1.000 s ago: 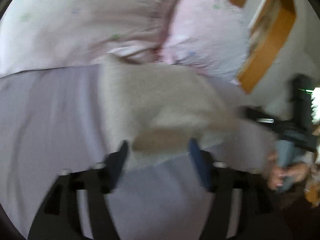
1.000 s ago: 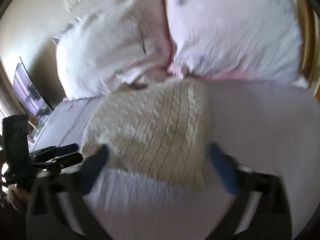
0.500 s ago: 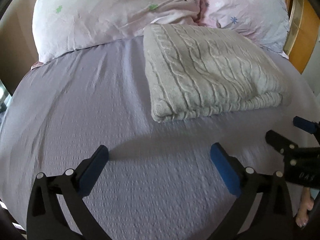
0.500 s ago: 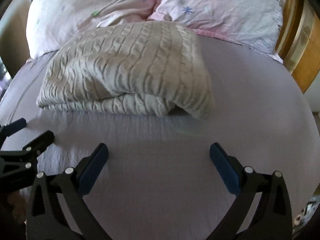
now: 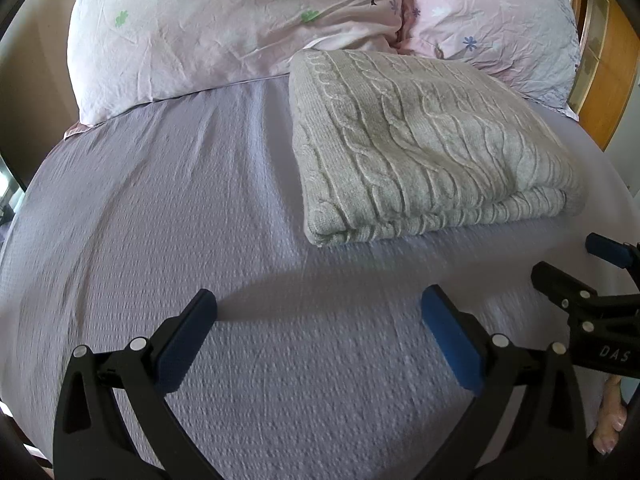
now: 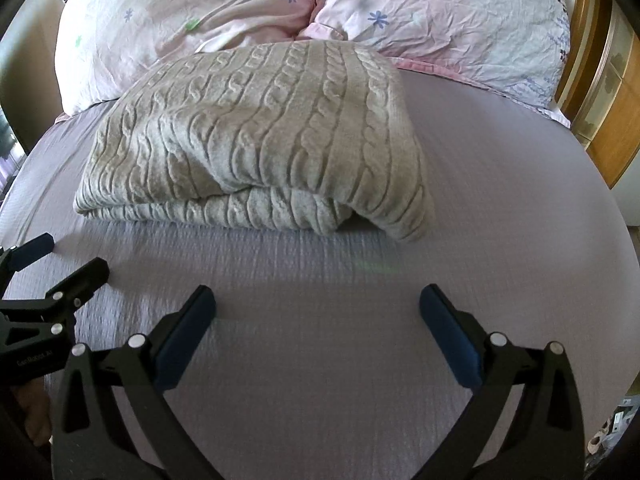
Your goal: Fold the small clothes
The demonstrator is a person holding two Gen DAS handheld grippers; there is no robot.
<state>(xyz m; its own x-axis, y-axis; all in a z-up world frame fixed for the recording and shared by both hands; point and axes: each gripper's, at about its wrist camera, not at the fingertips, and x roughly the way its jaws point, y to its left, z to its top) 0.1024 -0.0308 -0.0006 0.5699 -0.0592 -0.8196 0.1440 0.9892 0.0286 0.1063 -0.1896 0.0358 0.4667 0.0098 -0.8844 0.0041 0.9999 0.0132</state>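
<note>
A grey cable-knit sweater [image 5: 420,148] lies folded in a thick rectangle on the lilac bed sheet [image 5: 168,208], its far edge against the pillows. It also shows in the right wrist view [image 6: 264,140], with its near right corner drooping. My left gripper [image 5: 318,308] is open and empty, held above the sheet in front of the sweater. My right gripper [image 6: 316,304] is open and empty too, in front of the sweater's near edge. Each gripper shows at the side of the other's view, the right gripper [image 5: 576,264] and the left gripper [image 6: 60,256].
Two pink flowered pillows [image 5: 240,28] [image 6: 448,12] lie at the head of the bed. A wooden bed frame or cabinet [image 6: 608,92] stands at the right. The sheet [image 6: 500,208] stretches bare to the left and right of the sweater.
Both grippers have let go of the sweater, opened wide and pulled back toward the near side. The sweater now lies folded and still on the sheet.
</note>
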